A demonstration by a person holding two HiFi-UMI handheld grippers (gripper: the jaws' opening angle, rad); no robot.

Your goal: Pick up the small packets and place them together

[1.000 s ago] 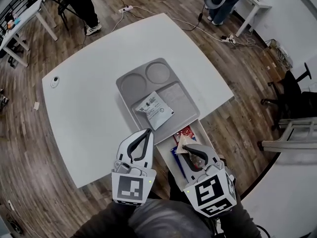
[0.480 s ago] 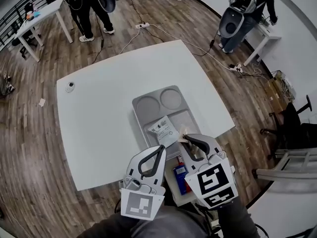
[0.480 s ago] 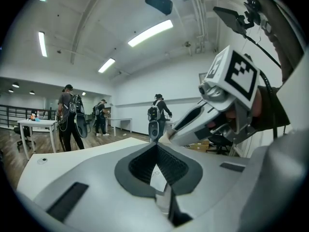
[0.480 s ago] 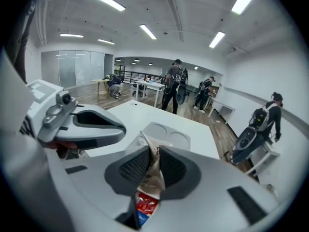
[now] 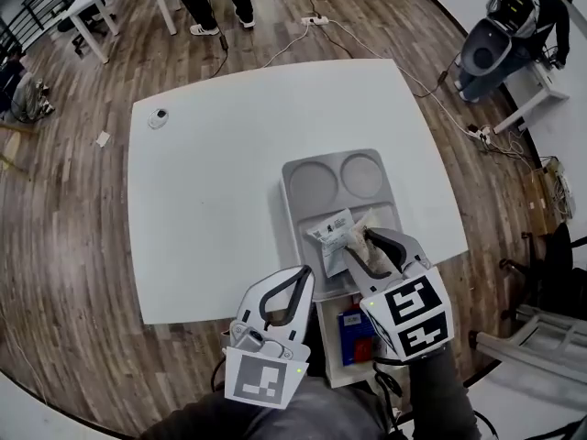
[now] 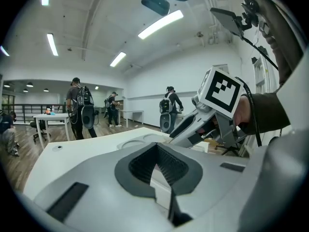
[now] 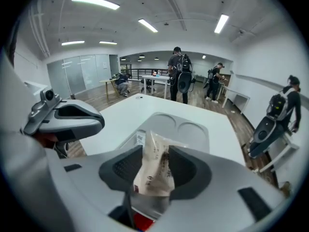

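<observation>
Two jaws of the right gripper point(image 5: 359, 243) are being opened, with a small brown packet point(image 7: 155, 164) upright between them and touched by both pads. Just beneath the tips, a white packet point(image 5: 330, 238) is seen lying in the grey tray point(image 5: 312, 168). The left gripper point(image 5: 304, 271) is held back beside it, jaws together on nothing. Released from this height, the light packet could be tumbled over the tray rim, or snagged on a pad and dragged off.
</observation>
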